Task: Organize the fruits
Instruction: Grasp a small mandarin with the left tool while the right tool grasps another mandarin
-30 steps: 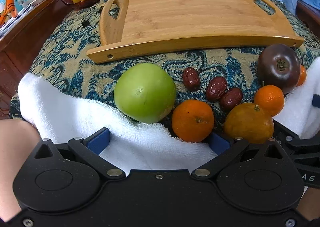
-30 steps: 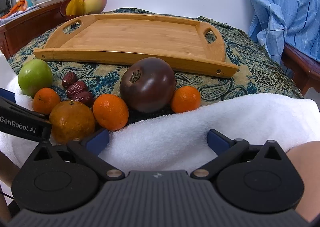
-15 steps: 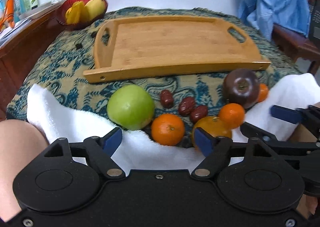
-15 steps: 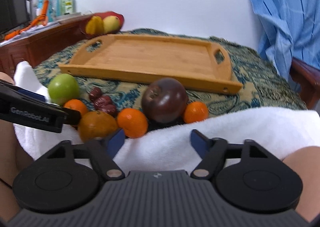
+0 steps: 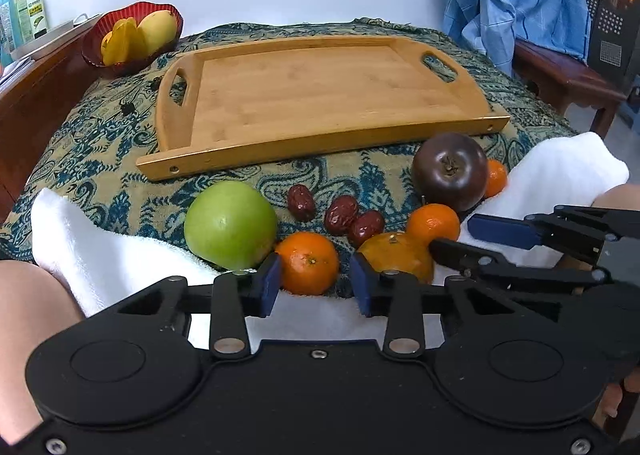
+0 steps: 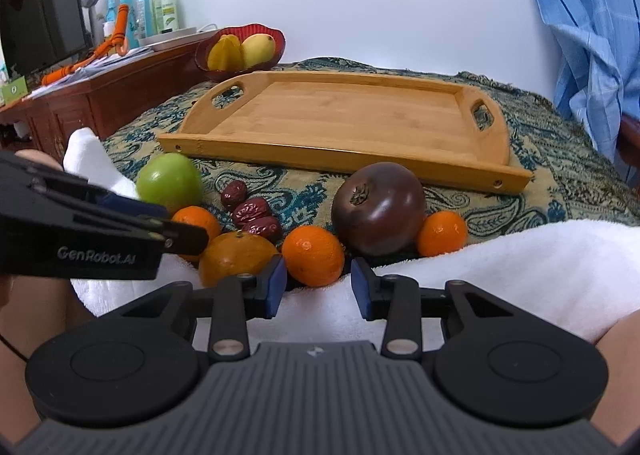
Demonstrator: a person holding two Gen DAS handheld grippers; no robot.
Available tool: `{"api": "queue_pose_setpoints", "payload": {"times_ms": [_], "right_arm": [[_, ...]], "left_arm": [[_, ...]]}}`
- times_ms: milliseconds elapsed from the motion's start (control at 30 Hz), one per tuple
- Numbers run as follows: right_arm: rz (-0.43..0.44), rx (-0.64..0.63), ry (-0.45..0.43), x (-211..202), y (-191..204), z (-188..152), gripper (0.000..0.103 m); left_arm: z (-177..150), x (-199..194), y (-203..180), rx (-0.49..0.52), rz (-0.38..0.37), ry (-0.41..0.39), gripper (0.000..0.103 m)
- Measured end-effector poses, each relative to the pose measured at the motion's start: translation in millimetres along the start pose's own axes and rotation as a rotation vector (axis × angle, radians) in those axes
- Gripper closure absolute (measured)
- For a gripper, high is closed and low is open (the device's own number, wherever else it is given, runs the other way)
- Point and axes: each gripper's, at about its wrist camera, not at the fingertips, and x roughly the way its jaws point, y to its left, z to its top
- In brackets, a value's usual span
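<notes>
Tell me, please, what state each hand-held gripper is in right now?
Left hand-held gripper: open, holding nothing; jaws have just been closing.
Right hand-held gripper: open, holding nothing; jaws have just been closing.

Blue-and-tan paisley-patterned cloth surface (image 5: 100,143)

An empty bamboo handled tray (image 5: 320,95) lies on it; nearer than the tray, loose fruit; a red bowl (image 5: 96,51) beyond its left end.

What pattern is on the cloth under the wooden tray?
Teal-blue paisley on tan cloth, clearest in the left wrist view.
</notes>
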Motion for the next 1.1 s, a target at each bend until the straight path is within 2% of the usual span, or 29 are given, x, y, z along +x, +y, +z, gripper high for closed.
{"api": "queue_pose_setpoints", "payload": {"times_ms": [367, 500, 600, 1100], "right_arm": [[0.044, 0.087, 0.001, 16, -9, 4, 0.058], [0.06, 0.093, 0.002, 17, -10, 5, 0.062], [0.051, 0.108, -0.003, 15, -10, 5, 0.069], [-0.005, 0.111, -0.1, -19, -7, 5, 0.069]], "left_arm": [[-2, 18, 8, -0.046, 0.001, -0.012, 0.064], [-3, 19, 10, -0.064, -0.009, -0.014, 0.066], [-2, 16, 9, -0.072, 0.003, -0.012, 0.067], [6, -6, -2, -0.05, 0.019, -0.078, 0.067]]}}
